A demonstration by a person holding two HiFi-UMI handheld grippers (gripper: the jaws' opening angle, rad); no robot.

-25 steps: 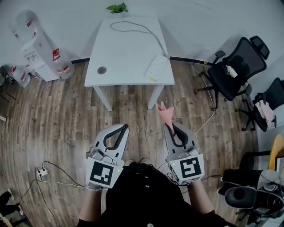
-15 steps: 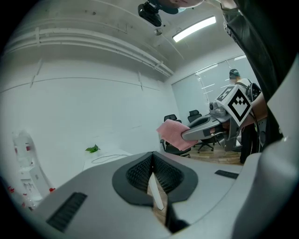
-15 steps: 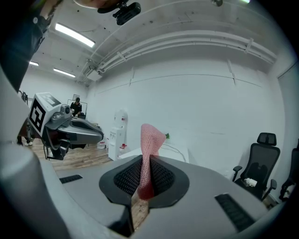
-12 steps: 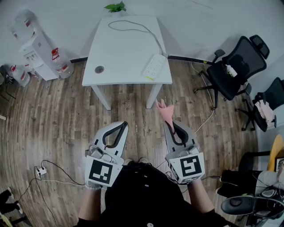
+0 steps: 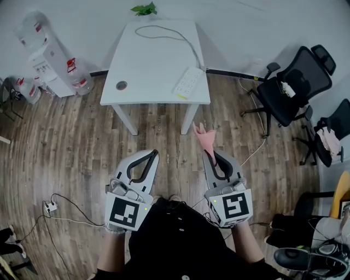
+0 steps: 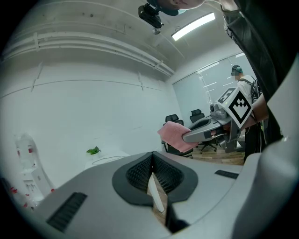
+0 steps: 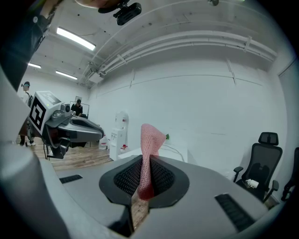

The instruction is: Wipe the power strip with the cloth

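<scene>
Nearest the person, the left hand-held gripper (image 5: pixel 152 157) is clenched, its jaws meeting with nothing between them. The right hand-held gripper (image 5: pixel 206 156) is clamped on the pink cloth (image 5: pixel 203 138), a meshed fabric that stands up from the jaw tips as a narrow, pinched fold. Both units are held side by side over the wood-plank floor (image 5: pixel 71 142), apart from each other and well short of the desk (image 5: pixel 147 65). A thin cable and a small adapter (image 5: pixel 50 208) lie on the floor at the left. The desk is white and rectangular, with a round grommet (image 5: pixel 121 85) near its front left corner. The power strip (image 5: pixel 189 82) is white and elongated (a yellow-green mark shows at its near end); it lies flat and angled near the front right corner of the desk. Its grey cord (image 5: pixel 169 34) loops across the far half of the desk top. A green plant (image 5: pixel 144 9) sits at the far edge. A water dispenser (image 5: pixel 52 63) stands left of the desk with jugs (image 5: pixel 26 90) beside it; their contents cannot be made out. Black office chairs (image 5: pixel 292 82) stand to the right, well apart from the desk.
</scene>
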